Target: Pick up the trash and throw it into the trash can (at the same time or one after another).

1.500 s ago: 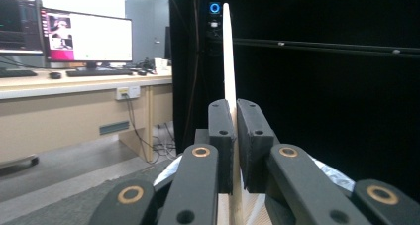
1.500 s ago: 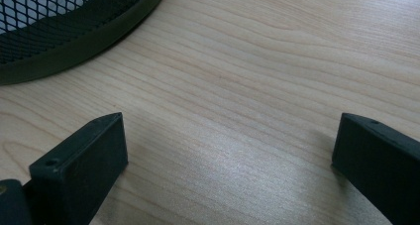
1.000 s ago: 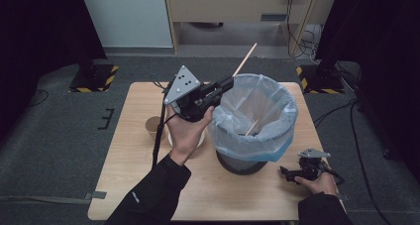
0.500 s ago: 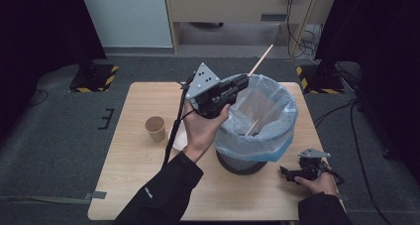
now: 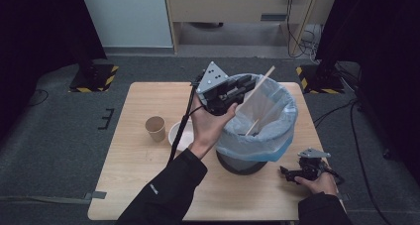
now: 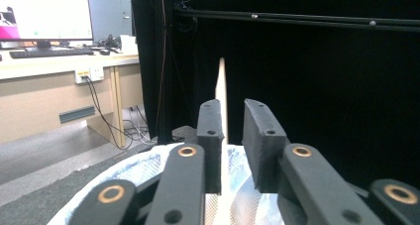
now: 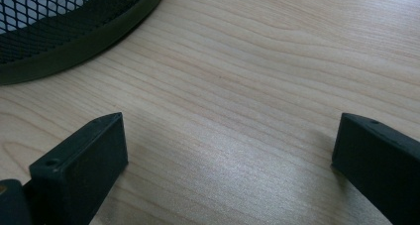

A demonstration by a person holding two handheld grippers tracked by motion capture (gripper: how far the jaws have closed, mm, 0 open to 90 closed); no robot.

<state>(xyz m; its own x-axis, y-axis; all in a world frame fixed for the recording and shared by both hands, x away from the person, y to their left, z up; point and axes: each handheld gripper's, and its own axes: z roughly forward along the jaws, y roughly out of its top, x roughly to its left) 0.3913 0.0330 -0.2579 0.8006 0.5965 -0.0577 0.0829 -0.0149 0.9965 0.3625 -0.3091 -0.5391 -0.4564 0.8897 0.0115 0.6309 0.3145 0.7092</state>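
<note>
A thin wooden stick point(image 5: 259, 100) leans inside the lined waste bin point(image 5: 277, 136), its lower end down in the liner and its top above the far rim. My left gripper point(image 5: 241, 90) hovers over the bin's left rim. In the left gripper view the stick point(image 6: 221, 86) rises close to the left jaw; the left gripper point(image 6: 233, 116) has just been opening, and a narrow gap shows beside the stick, so the pads do not press on it. My right gripper point(image 5: 296, 174) rests open on the table right of the bin, with bare wood between its jaws point(image 7: 228, 175).
A brown paper cup point(image 5: 155, 128) and a white bowl point(image 5: 179, 136) stand on the wooden table point(image 5: 133, 175) left of the bin. The bin's black mesh base point(image 7: 59, 31) lies just beyond the right gripper. A desk with a monitor point(image 6: 44, 12) stands off the table.
The left hand has carried its gripper rightward over the bin, uncovering the cup and bowl. The stick's top now stands lower, sunk into the bin. The right hand has kept still.
</note>
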